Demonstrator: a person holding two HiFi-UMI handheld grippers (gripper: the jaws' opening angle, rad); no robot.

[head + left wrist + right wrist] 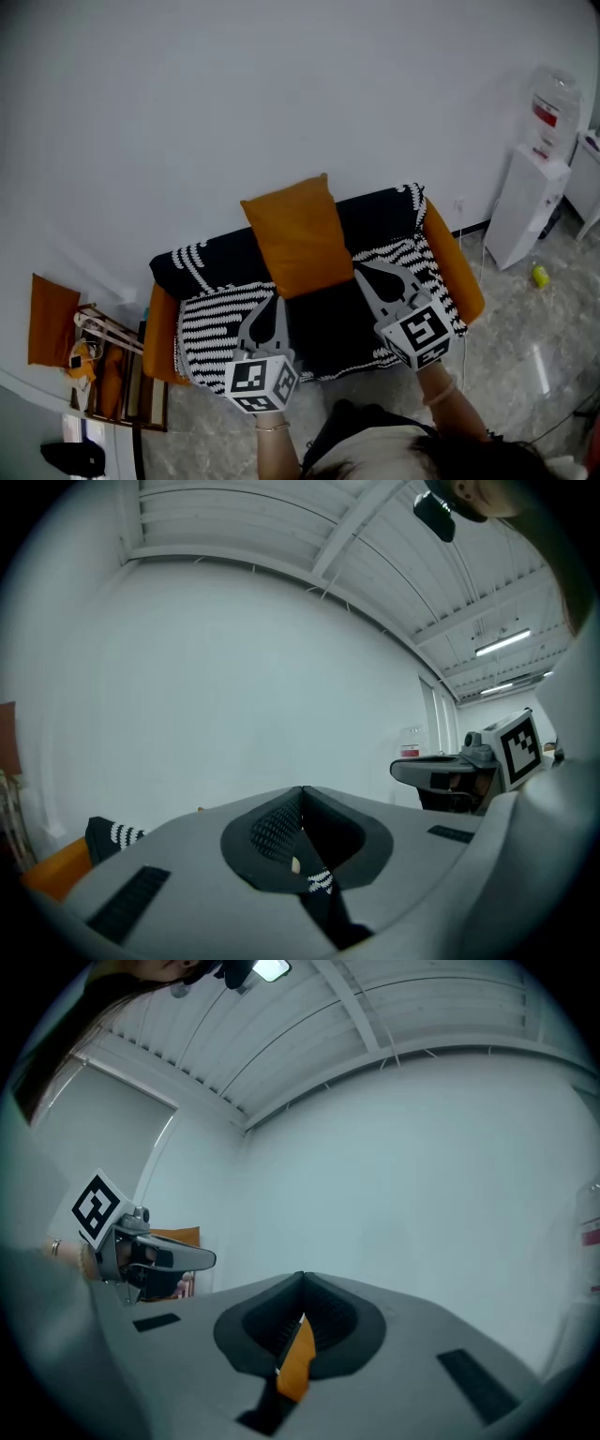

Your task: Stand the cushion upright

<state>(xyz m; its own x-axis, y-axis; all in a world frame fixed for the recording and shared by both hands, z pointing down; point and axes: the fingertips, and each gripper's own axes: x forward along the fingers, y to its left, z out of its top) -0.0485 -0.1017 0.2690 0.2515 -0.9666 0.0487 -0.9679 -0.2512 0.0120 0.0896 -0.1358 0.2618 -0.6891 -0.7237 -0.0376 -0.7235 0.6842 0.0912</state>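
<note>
- One orange cushion (300,234).
- One sofa (462,270) under one black-and-white throw (212,326).
- Two tools: left tool (277,300), right tool (362,269).
- One water dispenser (528,202).
- One wooden rack (131,384).

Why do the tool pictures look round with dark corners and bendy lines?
Left gripper view: the wide lens curves the ceiling beams and darkens the corners. Right gripper view: same bending, plus a bright ceiling lamp. Head view: milder bowing.

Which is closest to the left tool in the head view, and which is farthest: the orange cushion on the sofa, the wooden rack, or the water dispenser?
From the left tool:
1. Orange cushion: on the sofa, just ahead of the tool's tips.
2. Wooden rack: on the floor by the sofa's left end.
3. Water dispenser: far right, by the wall.
</note>
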